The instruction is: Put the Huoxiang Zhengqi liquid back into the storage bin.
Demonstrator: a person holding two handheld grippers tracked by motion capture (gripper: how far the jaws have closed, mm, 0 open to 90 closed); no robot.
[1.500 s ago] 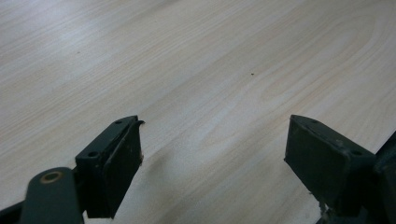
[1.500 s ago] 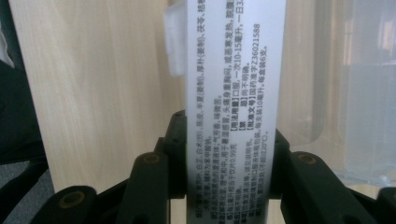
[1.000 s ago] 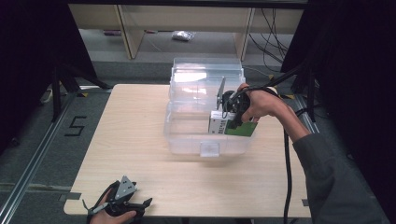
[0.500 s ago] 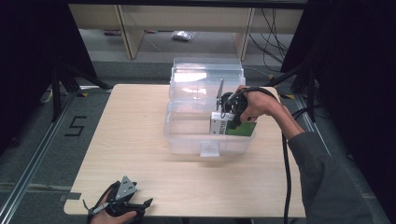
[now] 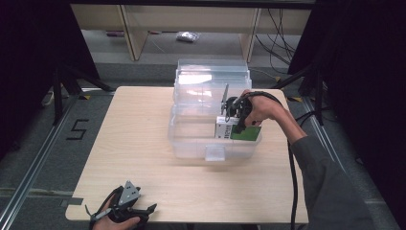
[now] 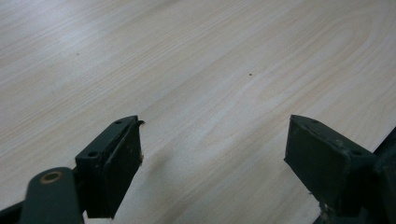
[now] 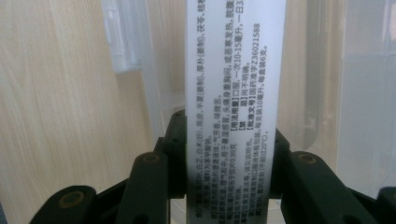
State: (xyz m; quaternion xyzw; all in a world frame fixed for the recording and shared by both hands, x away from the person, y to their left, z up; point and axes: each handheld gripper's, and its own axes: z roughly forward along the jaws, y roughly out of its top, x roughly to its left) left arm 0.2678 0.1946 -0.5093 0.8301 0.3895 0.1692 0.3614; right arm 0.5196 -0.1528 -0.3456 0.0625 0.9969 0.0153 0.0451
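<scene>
step: putting box (image 5: 239, 132) in clear bin (image 5: 191, 143) | R gripper (image 5: 233, 114) squeezes box | L gripper (image 5: 125, 211) wide apart, holds nothing, on table (image 5: 143, 129) | next: go low, let go

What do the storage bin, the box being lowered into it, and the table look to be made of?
Storage bin: clear, glossy plastic, since the table shows through its walls and its lid glints. Box: probably printed cardboard, with flat white and green faces and fine text on a smooth side. Table: pale wood-grain top with a matte finish, possibly laminate.
</scene>
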